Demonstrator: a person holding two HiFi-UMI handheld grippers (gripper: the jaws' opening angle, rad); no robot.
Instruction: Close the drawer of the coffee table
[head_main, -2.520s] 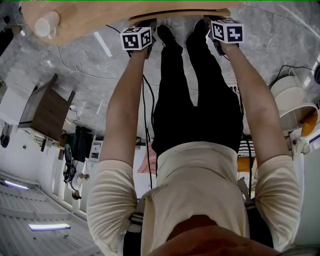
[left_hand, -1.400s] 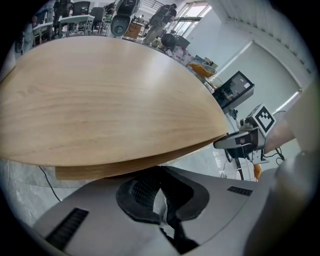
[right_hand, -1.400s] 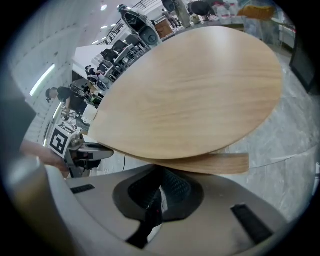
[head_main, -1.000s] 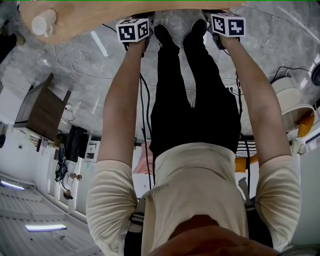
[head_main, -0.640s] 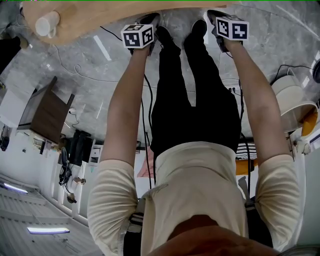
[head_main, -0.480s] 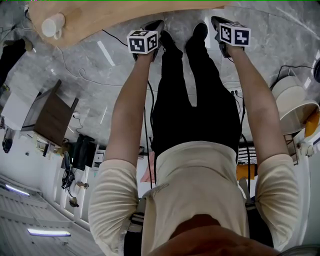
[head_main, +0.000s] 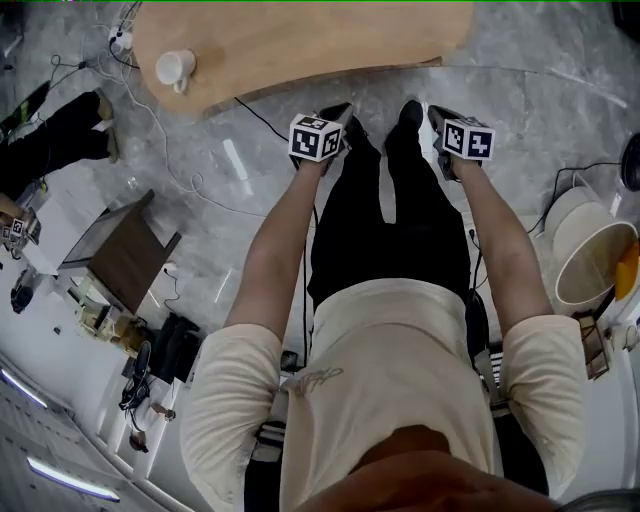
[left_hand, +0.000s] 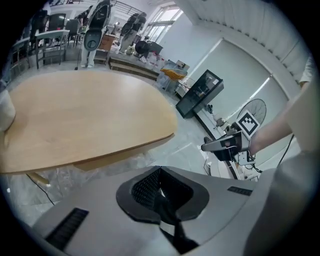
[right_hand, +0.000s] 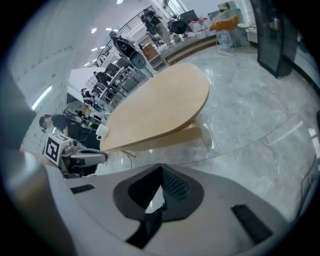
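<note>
While level with the table's (head_main: 300, 40) edge earlier, now drawn well back from it.
Pressed together on nothing at left tool (left_hand: 160, 171) and right tool (right_hand: 161, 168) alike; drawer (right_hand: 172, 137) tucked under the top, well ahead.

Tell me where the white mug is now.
In the head view, the white mug stands at upper left, near the left end of the wooden coffee table.
</note>
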